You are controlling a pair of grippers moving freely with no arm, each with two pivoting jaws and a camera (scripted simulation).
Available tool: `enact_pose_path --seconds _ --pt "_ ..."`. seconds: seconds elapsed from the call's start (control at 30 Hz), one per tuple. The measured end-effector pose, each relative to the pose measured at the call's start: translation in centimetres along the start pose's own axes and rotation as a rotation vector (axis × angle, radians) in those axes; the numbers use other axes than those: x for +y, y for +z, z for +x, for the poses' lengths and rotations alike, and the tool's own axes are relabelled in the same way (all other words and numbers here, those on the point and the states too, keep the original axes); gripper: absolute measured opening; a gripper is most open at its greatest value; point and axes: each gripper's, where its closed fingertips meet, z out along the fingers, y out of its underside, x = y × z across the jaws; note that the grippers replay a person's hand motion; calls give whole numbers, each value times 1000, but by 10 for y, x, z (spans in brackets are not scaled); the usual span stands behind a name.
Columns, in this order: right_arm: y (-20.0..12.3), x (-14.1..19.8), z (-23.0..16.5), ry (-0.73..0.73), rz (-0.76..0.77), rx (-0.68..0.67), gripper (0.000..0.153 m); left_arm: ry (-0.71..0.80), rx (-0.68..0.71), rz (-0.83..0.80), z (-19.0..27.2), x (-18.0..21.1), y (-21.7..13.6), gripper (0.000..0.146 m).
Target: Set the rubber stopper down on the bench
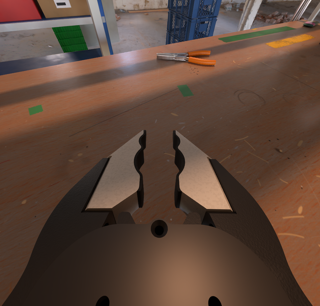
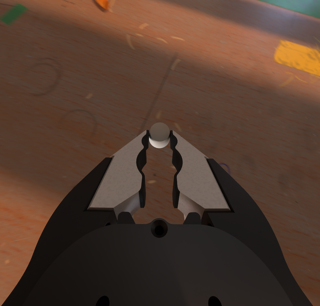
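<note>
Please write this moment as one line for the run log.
right gripper: shut on rubber stopper, above bench | left gripper: open, empty | pliers: lying on bench | stopper: not yet set down

No legible text, brand, number or sign is found in either view. A white label (image 1: pixel 61 3) with a dark bar is seen on the cardboard box (image 1: pixel 69 5) on the shelf, but no characters can be made out on it. The tape patches on the table (image 1: pixel 103 98) are unmarked.
</note>
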Motion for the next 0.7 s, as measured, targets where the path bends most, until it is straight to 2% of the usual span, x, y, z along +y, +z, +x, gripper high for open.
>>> enact_pose_path --seconds 0.13,0.23,0.37,0.43,0.53,0.7 --pt "2 -22 -81 -41 50 -178 24 4 3 -2 1 0 1 31" --pt "20 -35 -162 -72 72 -360 24 17 1 -10 2 1 1 31" --pt "48 -41 -243 -164 60 -488 24 17 -1 -4 2 0 0 30" --pt "61 -41 -261 -228 40 -485 24 4 5 1 2 0 -1 30" --pt "74 -36 -268 -288 -1 -452 24 -13 18 3 3 0 -1 30" --pt "76 -27 -262 -256 -12 -431 24 -14 35 -20 6 5 3 30"
